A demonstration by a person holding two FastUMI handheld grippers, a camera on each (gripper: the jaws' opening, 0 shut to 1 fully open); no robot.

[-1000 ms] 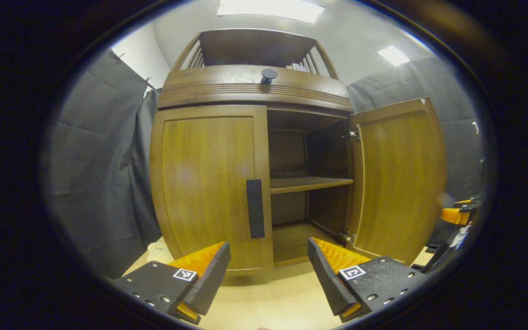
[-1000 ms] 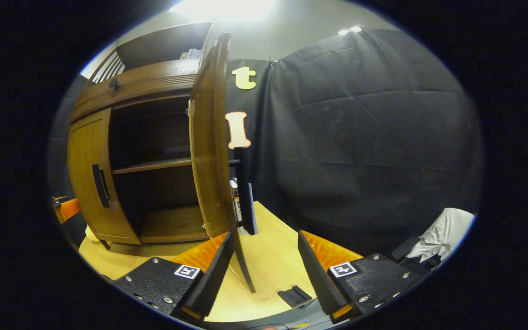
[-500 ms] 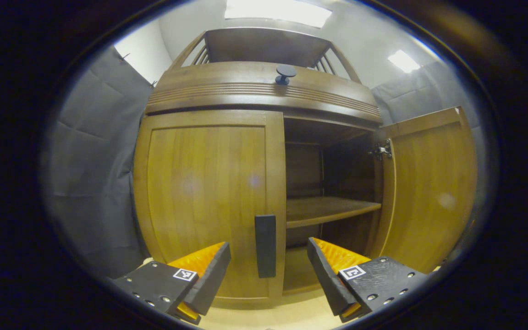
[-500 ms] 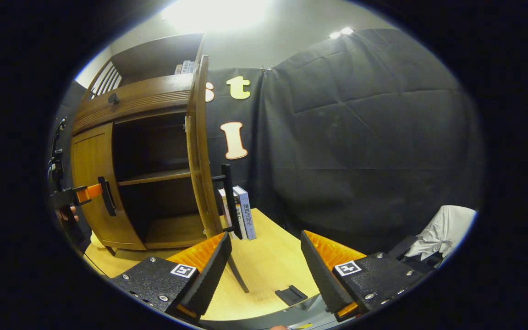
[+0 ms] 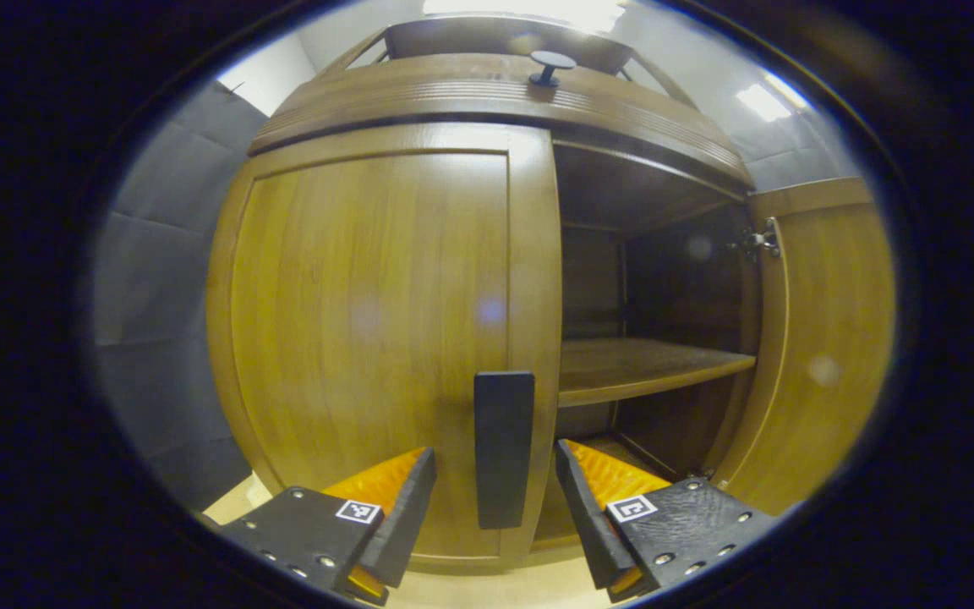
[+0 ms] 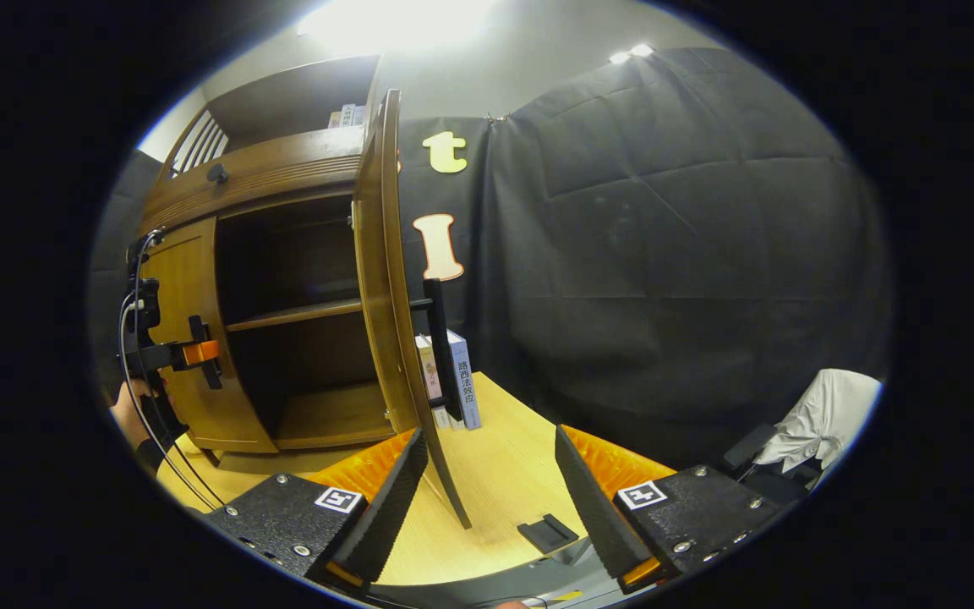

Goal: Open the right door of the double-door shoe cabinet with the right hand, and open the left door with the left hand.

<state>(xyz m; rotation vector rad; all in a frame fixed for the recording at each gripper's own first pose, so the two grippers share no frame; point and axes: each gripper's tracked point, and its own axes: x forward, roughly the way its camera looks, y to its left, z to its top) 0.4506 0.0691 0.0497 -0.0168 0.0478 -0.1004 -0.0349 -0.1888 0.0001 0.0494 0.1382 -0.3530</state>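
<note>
In the left gripper view, we face the shoe cabinet at close range. Its left door is shut, filling the 9 o'clock side. Its dark upright handle stands at 6 o'clock, between the fingers of our left tongs, which are spread apart and not pressing it. The right door is swung wide at 3 o'clock, baring a shelf. So we judge half the task done; the left door remains. Compared with a second ago, the handle has grown much larger and now sits between the fingers.

In the right gripper view, the right tongs hang released above the desk, grasping nothing. The open right door stands edge-on at 11 o'clock. The left tongs reach the left door's handle at 9 o'clock; earlier they sat lower and farther out.
</note>
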